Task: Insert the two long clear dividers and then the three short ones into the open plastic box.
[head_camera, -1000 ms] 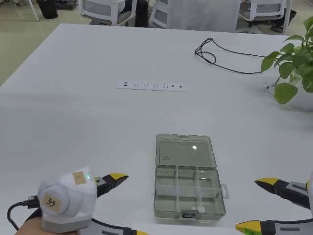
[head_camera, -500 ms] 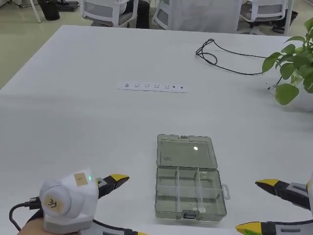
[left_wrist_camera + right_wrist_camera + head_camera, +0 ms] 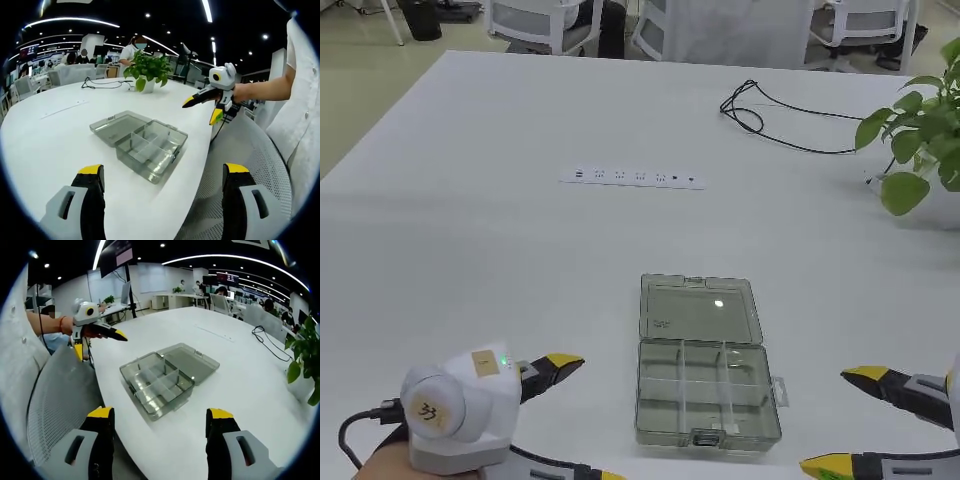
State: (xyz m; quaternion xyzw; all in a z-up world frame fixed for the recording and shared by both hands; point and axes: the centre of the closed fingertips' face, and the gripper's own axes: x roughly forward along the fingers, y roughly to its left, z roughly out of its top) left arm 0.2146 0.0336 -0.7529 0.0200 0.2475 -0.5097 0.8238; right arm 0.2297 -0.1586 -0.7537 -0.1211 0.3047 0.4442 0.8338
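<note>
The smoky clear plastic box (image 3: 708, 432) is lying open at lower centre of the white worktop (image 3: 470, 240), with clear dividers (image 3: 682, 360) seemingly seated inside. The left gripper (image 3: 585, 418) and right gripper (image 3: 835, 420) are hovering beside it, fingers spread and empty. Insertion is looking finished, and the next move is probably calling only for checking the seating.

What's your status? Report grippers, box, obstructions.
Left gripper open, right gripper open, both empty, either side of the box. Lid open on the table, dividers standing inside. Cable and plant far off, at the table's back.
</note>
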